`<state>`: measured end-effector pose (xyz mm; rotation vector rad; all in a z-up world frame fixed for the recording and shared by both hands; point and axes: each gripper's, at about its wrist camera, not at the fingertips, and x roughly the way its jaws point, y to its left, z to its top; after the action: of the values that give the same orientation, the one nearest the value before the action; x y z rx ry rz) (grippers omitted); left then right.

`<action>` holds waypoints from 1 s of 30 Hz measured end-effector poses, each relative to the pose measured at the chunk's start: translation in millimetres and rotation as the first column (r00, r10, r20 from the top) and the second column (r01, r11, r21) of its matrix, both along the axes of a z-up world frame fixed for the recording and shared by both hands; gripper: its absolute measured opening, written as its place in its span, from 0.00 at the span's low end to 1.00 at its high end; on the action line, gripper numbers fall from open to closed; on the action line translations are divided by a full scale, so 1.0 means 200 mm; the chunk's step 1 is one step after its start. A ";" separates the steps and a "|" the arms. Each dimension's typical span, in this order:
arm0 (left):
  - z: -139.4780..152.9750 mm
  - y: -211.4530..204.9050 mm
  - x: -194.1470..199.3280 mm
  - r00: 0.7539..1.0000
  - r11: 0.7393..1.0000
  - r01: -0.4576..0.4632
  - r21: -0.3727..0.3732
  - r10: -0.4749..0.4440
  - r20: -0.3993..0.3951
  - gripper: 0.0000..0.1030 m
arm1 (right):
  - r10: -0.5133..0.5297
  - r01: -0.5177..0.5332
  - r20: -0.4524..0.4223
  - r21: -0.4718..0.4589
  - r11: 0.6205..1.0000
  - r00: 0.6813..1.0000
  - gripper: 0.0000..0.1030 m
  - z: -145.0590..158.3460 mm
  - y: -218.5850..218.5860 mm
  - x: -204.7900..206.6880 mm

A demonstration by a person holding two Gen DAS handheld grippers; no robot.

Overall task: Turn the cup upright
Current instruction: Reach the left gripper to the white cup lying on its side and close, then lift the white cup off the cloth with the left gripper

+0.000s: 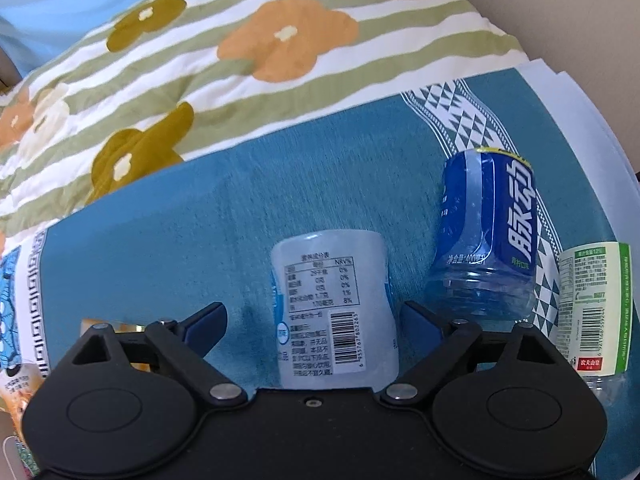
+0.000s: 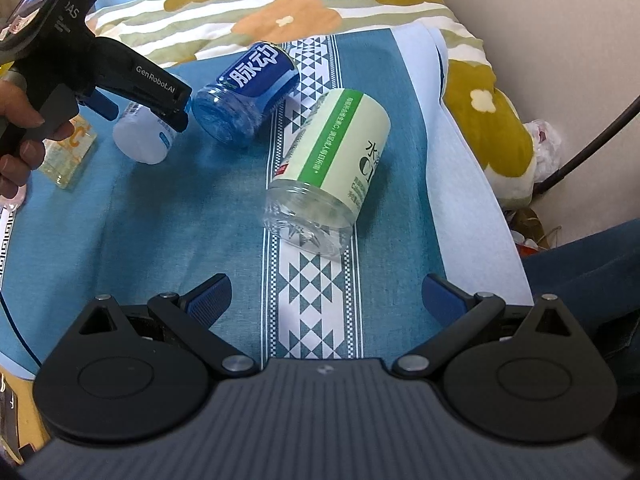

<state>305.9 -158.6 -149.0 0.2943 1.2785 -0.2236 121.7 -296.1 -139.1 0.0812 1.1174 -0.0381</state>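
Three cut-bottle cups lie on their sides on a teal cloth. A white cup lies between the fingers of my left gripper, whose jaws stand wide apart on either side of it; it also shows in the right wrist view. A blue cup lies to its right. A green-labelled clear cup lies further right. My right gripper is open and empty, nearer than the green cup. My left gripper also shows in the right wrist view.
A striped flower-pattern quilt lies beyond the cloth. A small yellow-printed clear container sits at the left by the hand. The cloth's white edge, a wall and bags are at the right.
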 end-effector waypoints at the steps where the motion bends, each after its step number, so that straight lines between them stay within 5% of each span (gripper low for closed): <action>1: -0.01 0.00 0.00 1.000 1.000 -0.003 -0.008 0.003 -0.007 0.87 | -0.001 0.001 -0.002 0.001 1.000 1.000 1.00 0.00 0.00 0.00; 5: -0.03 0.01 0.01 0.999 0.999 -0.009 -0.033 0.008 -0.042 0.64 | 0.000 0.000 -0.003 0.000 1.000 1.000 1.00 -0.01 0.00 0.01; 19: 0.04 0.08 -0.08 0.999 0.998 -0.025 -0.060 0.023 -0.033 0.63 | 0.014 -0.014 0.015 -0.002 1.000 1.000 1.00 0.03 0.03 0.00; 30: 0.23 0.23 -0.34 0.996 0.990 -0.088 -0.106 0.091 0.019 0.63 | 0.066 -0.065 0.064 -0.011 0.998 0.996 1.00 0.13 0.14 -0.06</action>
<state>238.6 -112.4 -103.0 0.1485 1.2489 -0.2099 108.9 -268.4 -112.2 0.0377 1.0545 0.0183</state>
